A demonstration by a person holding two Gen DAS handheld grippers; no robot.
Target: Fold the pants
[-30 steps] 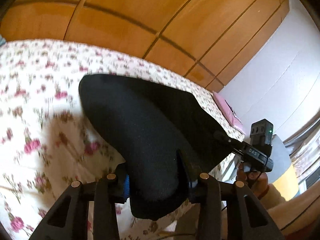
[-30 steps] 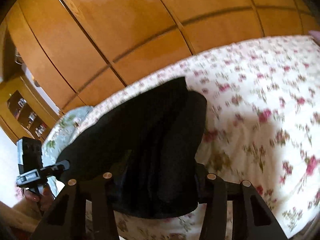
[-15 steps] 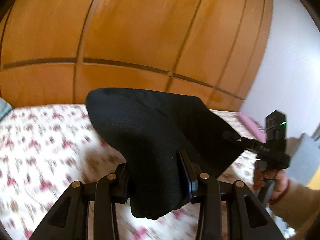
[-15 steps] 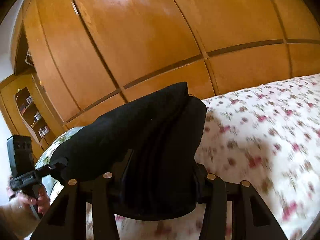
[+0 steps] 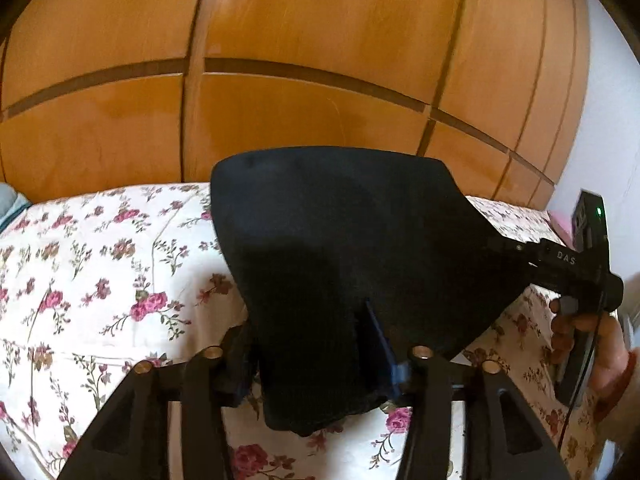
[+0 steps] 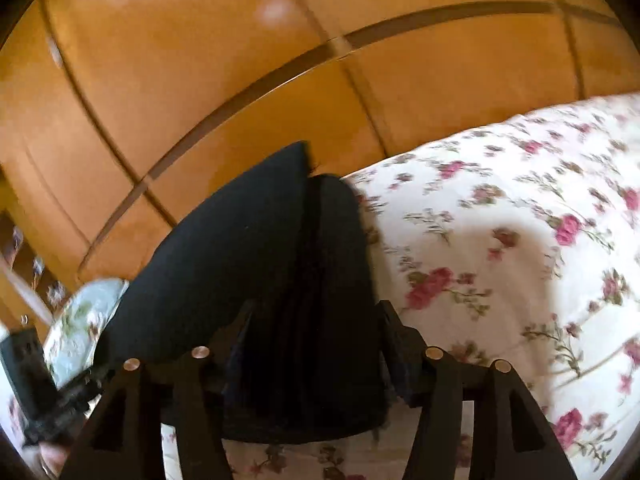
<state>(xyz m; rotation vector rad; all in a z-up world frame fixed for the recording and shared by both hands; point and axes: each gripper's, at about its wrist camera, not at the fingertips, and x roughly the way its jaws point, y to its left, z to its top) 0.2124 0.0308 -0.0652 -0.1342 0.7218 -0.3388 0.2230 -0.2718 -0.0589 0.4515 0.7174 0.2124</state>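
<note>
**Two grippers, one pair of pants, lifted**

Left gripper [image 5: 316,344] clamps one edge of the single black pants [image 5: 344,248]; right gripper [image 6: 316,340] is clamped on the other (bunched folds). Fabric hangs between them above one floral bedspread [image 5: 100,264], wooden wardrobe [image 5: 280,40] behind.

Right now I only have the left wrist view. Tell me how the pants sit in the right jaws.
Observer: The right gripper is shut on the pants; several stacked folds run lengthwise between its jaws.
Operator: Now report what lies on its far side.
Observer: Only flowered bedspread shows to its right, running back to the wardrobe.
</note>
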